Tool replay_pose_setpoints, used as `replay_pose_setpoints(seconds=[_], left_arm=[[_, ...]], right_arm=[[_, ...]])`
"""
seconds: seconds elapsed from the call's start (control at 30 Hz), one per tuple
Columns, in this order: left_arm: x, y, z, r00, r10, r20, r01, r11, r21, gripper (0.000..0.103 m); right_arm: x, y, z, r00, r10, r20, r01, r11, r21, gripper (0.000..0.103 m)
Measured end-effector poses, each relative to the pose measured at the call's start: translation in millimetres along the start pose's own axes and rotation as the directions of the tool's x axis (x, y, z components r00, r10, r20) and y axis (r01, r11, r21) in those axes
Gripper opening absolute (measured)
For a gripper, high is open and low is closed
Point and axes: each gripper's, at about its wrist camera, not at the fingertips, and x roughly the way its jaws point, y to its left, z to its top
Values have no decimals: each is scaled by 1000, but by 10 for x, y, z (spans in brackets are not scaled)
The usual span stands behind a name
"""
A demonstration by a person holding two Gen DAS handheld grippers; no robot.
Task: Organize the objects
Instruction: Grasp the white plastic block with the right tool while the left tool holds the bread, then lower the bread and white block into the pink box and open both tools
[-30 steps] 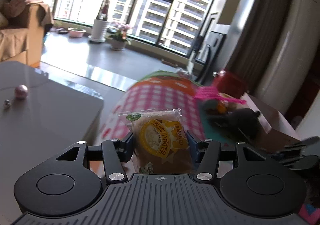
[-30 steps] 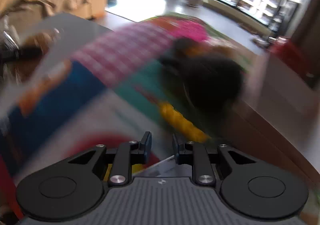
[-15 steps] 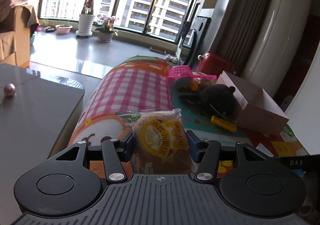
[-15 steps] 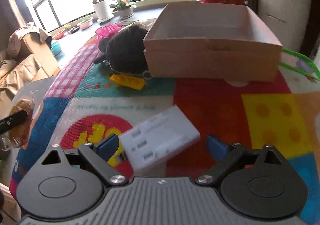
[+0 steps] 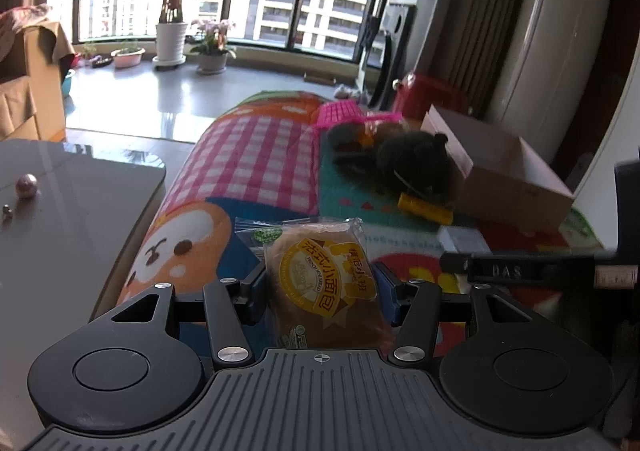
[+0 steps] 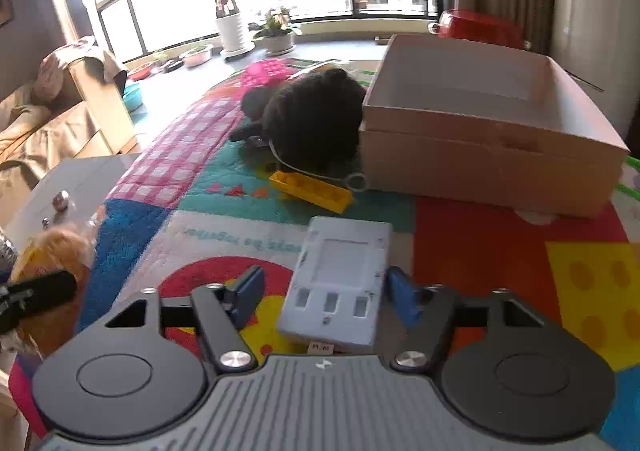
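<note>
One box (image 6: 492,155) (open), one bread packet (image 5: 324,283)

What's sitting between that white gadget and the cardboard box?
In the right wrist view, a yellow toy brick lies on the mat between the white device and the cardboard box, beside a black plush toy.

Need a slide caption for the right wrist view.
Right gripper open, fingers straddling a white device on the play mat; empty box ahead.
</note>
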Motion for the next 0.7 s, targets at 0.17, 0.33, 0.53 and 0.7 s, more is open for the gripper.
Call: replay_pose_setpoints(seconds=[0.17, 0.33, 0.53, 0.7], left_arm=[[-92, -256, -32, 999, 29, -24, -27, 997, 70, 58], [-109, -663, -8, 999, -28, -45, 34, 989, 144, 58], [118, -1297, 355, 979, -184, -90, 196, 968, 159, 58], [439, -1780, 1168, 942, -332, 53, 323, 937, 129, 60]], right_arm=[[-375, -136, -142, 999, 46, 11, -46, 998, -44, 49], [-923, -498, -317, 997, 36, 62, -33, 998, -44, 49], [-1344, -1073, -238, 997, -27, 74, 25, 999, 22, 49], [-1534, -1357, 65, 986, -54, 156, 57, 998, -9, 49]])
